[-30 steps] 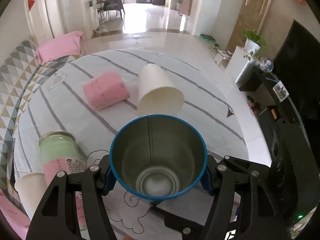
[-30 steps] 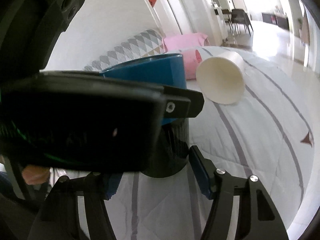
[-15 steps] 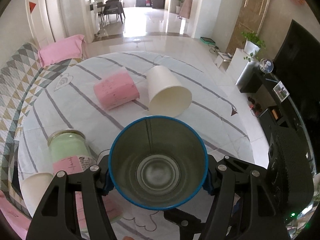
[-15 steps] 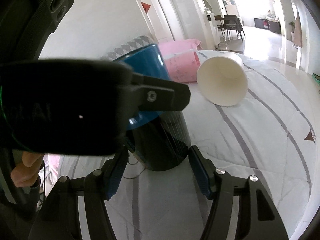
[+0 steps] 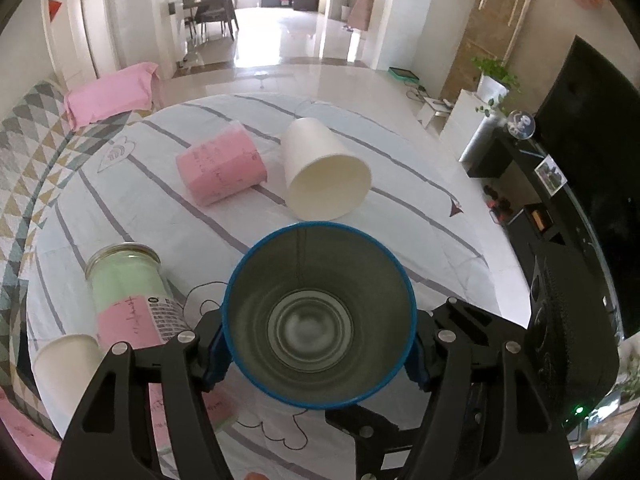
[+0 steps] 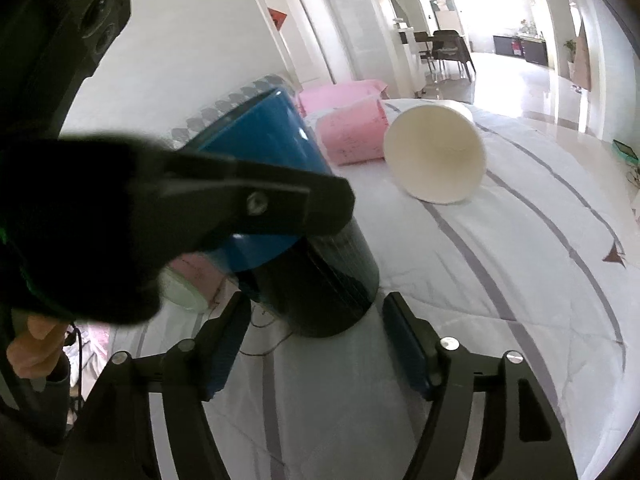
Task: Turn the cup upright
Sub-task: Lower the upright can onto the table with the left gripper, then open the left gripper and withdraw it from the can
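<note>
My left gripper [image 5: 318, 354] is shut on a blue metal cup [image 5: 318, 316], its mouth facing the left wrist camera and its steel inside showing. In the right wrist view the same blue cup [image 6: 280, 216] is tilted with its dark base toward the striped tablecloth [image 6: 500, 280], held by the left gripper's black body. My right gripper [image 6: 316, 344] is open, its fingers either side of the cup's base without touching it.
A white paper cup [image 5: 324, 172] and a pink cup [image 5: 222, 168] lie on their sides further back. A green jar [image 5: 124, 280] and another white paper cup [image 5: 66, 360] stand at the left. The table's right edge drops to the floor.
My left gripper has tipped the blue cup further, so I now look straight down into it. The right gripper has stayed open below the cup's base.
</note>
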The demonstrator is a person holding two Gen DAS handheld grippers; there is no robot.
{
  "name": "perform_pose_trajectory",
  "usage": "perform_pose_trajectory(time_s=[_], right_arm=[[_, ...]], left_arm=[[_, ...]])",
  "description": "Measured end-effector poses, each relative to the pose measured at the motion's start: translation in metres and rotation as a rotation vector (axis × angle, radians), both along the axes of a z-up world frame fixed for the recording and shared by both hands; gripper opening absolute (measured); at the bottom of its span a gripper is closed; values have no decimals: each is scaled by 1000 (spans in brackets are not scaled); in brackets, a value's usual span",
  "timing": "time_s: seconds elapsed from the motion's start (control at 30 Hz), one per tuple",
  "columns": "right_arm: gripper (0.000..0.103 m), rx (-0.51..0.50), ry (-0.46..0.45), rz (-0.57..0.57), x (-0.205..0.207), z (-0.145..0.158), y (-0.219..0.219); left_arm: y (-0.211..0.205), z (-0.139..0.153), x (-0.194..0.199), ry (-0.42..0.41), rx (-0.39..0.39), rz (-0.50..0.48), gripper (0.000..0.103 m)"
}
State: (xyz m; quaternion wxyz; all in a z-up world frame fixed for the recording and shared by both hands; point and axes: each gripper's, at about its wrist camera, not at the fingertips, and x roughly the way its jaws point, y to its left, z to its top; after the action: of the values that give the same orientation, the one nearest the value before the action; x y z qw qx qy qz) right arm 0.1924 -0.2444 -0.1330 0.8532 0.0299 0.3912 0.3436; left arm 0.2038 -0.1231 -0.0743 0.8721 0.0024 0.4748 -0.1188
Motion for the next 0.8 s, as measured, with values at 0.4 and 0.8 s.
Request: perform_pose_trajectory(time_s=[0.4,0.8], right_arm=[[78,-8,-22,-31,-20,7,-5],[78,-19,-38,-50,-35,12,0]], left_arm=[[-1,3,-10,15,-16,-16,75],[7,18,-20,-19,-74,-10,87]])
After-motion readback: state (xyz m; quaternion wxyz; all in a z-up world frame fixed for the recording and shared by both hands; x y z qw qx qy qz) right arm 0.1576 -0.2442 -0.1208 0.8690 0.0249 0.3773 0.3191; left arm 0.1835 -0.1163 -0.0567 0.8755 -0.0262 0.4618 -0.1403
